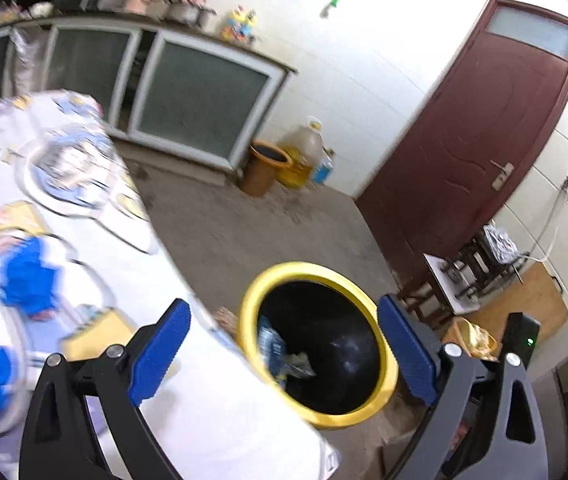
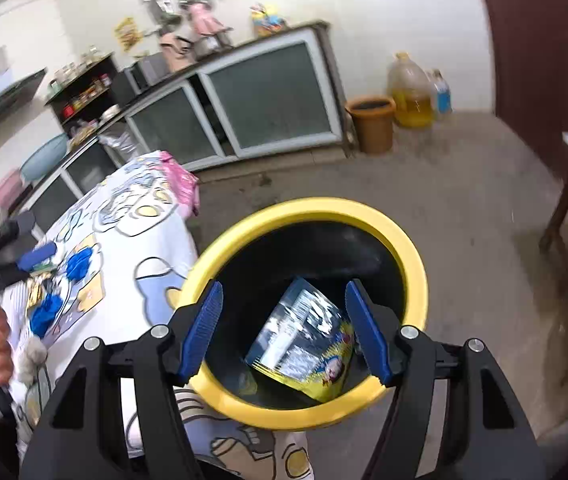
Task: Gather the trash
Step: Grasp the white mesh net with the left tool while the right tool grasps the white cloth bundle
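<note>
At the bottom of both frames we held the left gripper and right gripper spread, pinching nothing. Beyond them, mid-frame, the snack wrapper lay inside the yellow-rimmed bin beside the cloth-covered table.

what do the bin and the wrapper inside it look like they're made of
Bin: likely moulded plastic, a smooth, evenly yellow rim with a soft sheen; the inside looks black, perhaps a liner. Wrapper: thin printed plastic or foil film, glossy, creased, catching bright glare.
</note>
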Demonstrator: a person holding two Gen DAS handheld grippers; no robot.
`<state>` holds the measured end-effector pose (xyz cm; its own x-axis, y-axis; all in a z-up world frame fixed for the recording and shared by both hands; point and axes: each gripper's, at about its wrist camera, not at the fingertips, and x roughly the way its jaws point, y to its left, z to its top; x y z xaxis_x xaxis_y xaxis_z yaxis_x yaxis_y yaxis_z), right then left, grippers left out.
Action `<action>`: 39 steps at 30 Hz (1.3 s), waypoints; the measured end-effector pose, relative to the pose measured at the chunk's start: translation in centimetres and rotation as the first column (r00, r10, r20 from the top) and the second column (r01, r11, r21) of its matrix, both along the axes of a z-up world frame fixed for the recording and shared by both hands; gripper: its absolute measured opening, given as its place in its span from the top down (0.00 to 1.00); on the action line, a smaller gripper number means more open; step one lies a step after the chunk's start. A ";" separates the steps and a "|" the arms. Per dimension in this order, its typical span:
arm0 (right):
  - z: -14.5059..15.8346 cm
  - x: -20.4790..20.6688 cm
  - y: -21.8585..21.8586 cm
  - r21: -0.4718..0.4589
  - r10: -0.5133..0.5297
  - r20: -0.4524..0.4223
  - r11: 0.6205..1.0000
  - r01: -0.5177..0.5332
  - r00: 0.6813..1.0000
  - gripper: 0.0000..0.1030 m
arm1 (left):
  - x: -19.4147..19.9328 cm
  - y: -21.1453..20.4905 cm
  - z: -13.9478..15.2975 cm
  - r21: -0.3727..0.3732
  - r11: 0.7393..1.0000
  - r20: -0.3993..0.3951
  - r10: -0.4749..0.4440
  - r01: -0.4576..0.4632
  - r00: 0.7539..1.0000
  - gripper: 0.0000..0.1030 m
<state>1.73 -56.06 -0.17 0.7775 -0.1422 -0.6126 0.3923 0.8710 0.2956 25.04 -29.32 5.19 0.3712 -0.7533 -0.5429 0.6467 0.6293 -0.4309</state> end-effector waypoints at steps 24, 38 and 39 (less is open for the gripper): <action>2.7 7.7 26.9 -0.131 0.677 -0.017 0.728 -0.673 0.736 0.34 | -3.9 32.5 -0.3 0.318 0.847 0.284 0.343 -0.425 0.895 0.08; -0.1 9.7 34.6 -0.098 0.689 -0.090 0.713 -0.694 0.719 0.29 | 1.5 31.9 -3.5 0.329 0.819 0.226 0.415 -0.470 0.882 0.08; -0.1 9.8 34.8 -0.114 0.683 -0.093 0.716 -0.689 0.725 0.27 | 1.8 31.9 -3.7 0.330 0.819 0.218 0.418 -0.470 0.882 0.08</action>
<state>11.54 -21.23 -0.23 0.6683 0.3394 -0.6619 -0.3190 0.9346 0.1572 26.86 2.54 1.53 0.7032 -0.2482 -0.6663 0.2924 0.9551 -0.0471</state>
